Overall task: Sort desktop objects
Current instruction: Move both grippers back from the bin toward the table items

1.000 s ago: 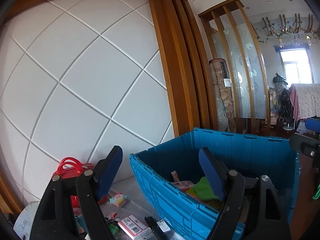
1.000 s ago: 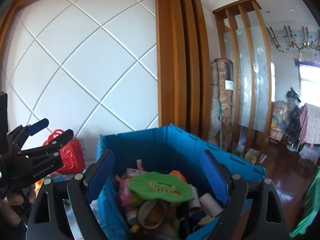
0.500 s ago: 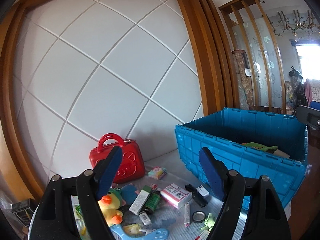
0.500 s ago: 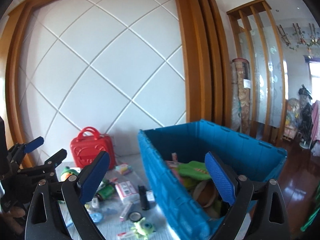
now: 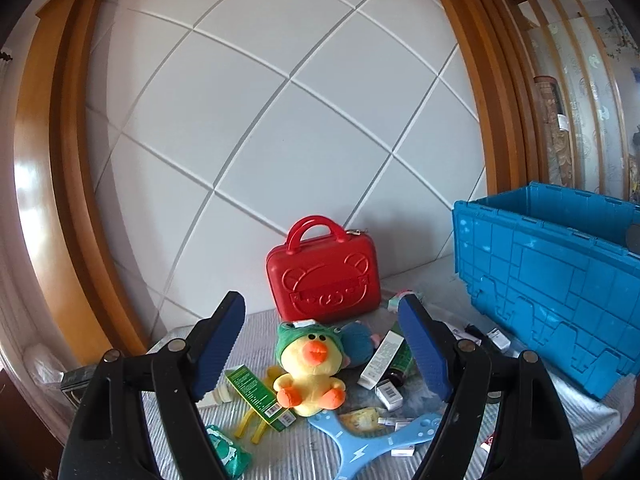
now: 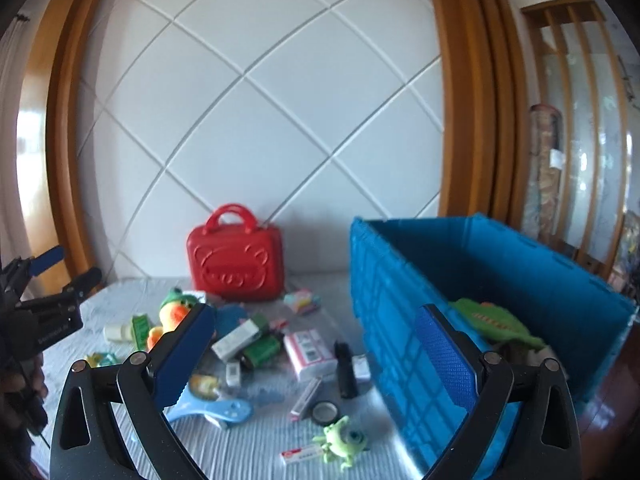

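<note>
Hard red plastic forms the small case (image 5: 323, 276) with an embossed bear face, standing upright against the white quilted wall. Before it, on the ribbed grey worktop (image 6: 256, 448), sit a plush yellow duck (image 5: 310, 368) in a green hood, flat cartons and a small green one-eyed figure (image 6: 344, 442). The ribbed blue crate (image 6: 400, 320) holds a green plush toy (image 6: 492, 322). The left claw (image 5: 322, 354) and right claw (image 6: 314, 360) both hang with fingers apart, holding nothing.

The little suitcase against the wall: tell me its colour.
Red suitcase, bear face embossed; clearest in the left wrist view.
</note>
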### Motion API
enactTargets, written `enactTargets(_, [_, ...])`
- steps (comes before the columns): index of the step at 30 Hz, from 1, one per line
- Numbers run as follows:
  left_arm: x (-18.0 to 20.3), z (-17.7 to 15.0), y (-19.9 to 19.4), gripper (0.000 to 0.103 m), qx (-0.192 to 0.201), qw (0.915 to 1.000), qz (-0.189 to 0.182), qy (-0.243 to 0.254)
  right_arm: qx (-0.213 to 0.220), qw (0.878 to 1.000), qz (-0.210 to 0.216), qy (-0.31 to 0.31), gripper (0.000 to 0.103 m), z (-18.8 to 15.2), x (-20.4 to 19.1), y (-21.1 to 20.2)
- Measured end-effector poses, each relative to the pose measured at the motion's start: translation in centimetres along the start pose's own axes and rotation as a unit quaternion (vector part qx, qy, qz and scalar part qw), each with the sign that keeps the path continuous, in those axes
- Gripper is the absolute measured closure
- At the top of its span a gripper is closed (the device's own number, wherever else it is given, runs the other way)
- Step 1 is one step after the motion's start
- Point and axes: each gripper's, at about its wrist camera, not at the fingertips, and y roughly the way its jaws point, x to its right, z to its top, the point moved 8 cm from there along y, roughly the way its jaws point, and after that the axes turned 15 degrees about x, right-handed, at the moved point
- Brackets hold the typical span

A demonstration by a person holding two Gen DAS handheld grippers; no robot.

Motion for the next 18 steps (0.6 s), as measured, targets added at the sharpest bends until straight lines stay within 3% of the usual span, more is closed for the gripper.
enactTargets(8, [2.5, -5.6, 5.5, 0.024, -0.066, 0.9976, 0.001, 0.020, -0.065, 0.996, 0.068, 0.000, 0.001, -6.1, -0.4, 8.0])
enactTargets(13, [5.4, -7.8, 8.4, 0.024, -0.068, 0.9964, -0.033, 0.037, -0.098, 0.990, 0.103, -0.002, 0.001, -9.5, 0.6, 13.2])
enactTargets(18, [7.3, -11.0, 12.3, 0.024, -0.095, 0.9915, -0.079, 0.041, -0.143, 0.980, 0.138, -0.024, 0.001, -12.8, -0.4, 17.5])
